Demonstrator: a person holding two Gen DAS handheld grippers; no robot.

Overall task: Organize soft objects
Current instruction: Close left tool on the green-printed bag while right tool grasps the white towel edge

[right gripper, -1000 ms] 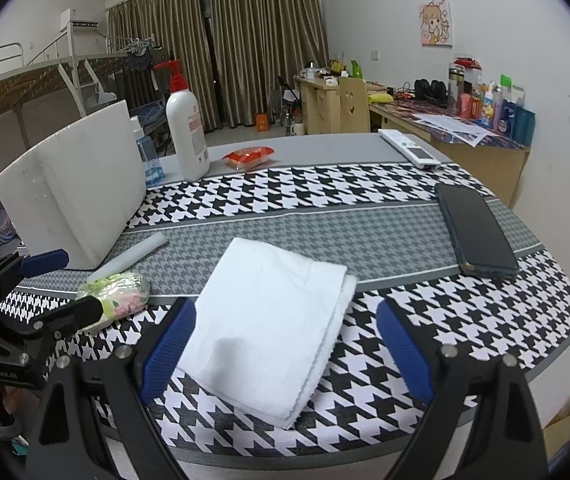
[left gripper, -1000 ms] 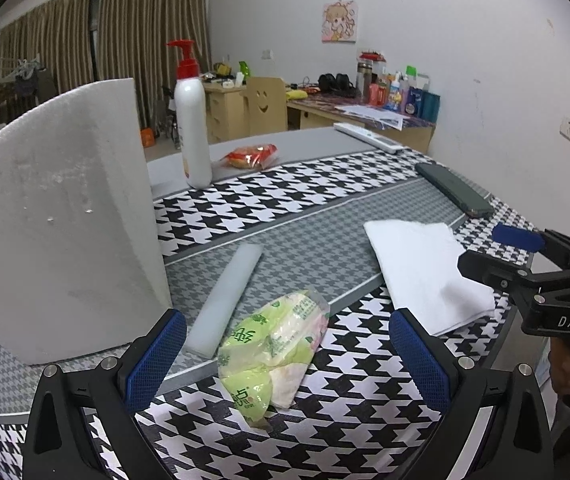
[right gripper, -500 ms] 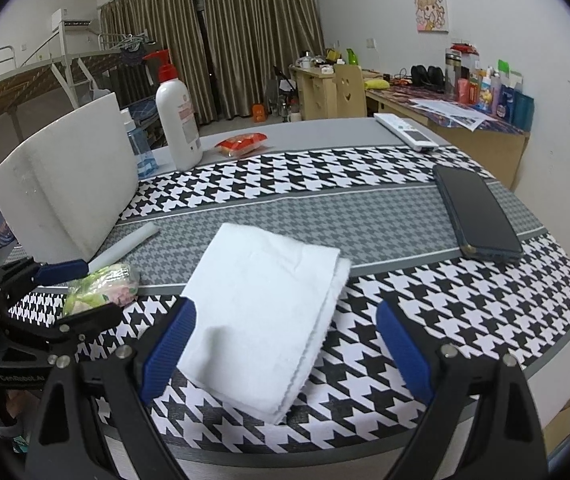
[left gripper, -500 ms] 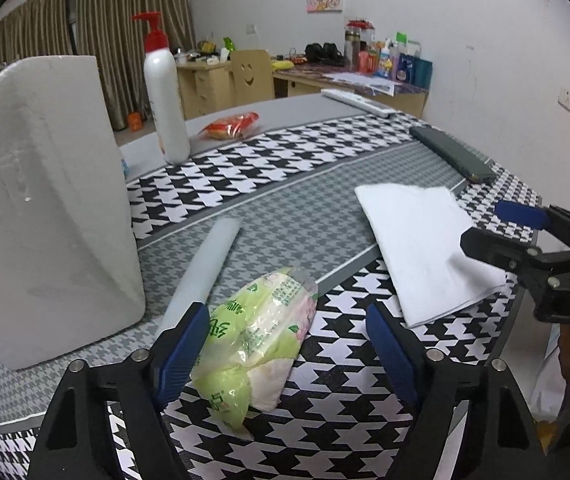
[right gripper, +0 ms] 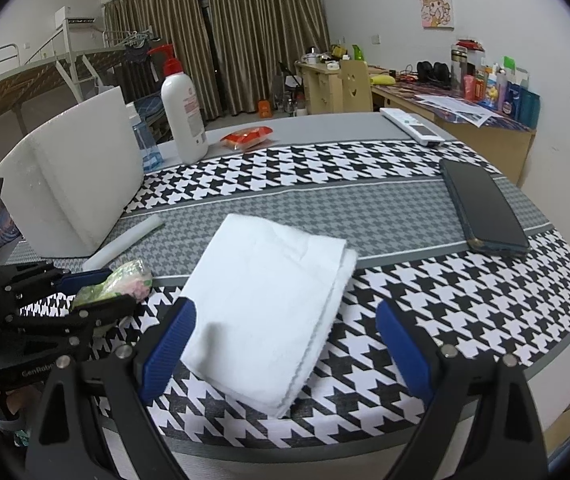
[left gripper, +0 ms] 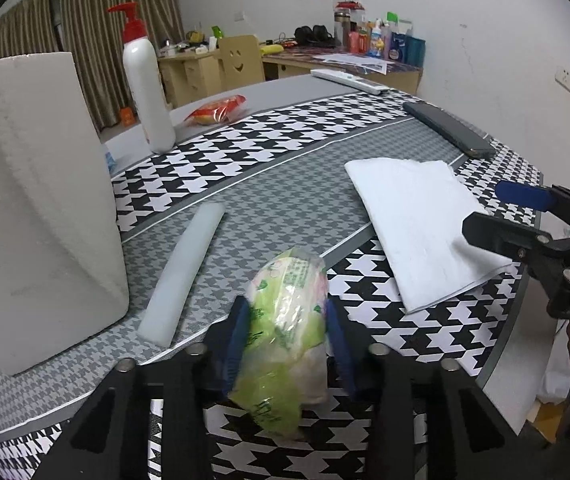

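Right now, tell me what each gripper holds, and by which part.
The left gripper, jaws just closing, pinches the green plastic tissue pack across its middle. The right gripper stands open over the white folded towel, holding nothing.

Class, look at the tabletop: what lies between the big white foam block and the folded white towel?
In both wrist views, a white foam strip and the green tissue pack lie between the foam block and the towel.

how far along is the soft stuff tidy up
Nothing looks sorted yet. In hand: the left gripper has just been closing on the green tissue pack. Left: the white towel lies between the open right gripper fingers, and the foam strip is untouched.
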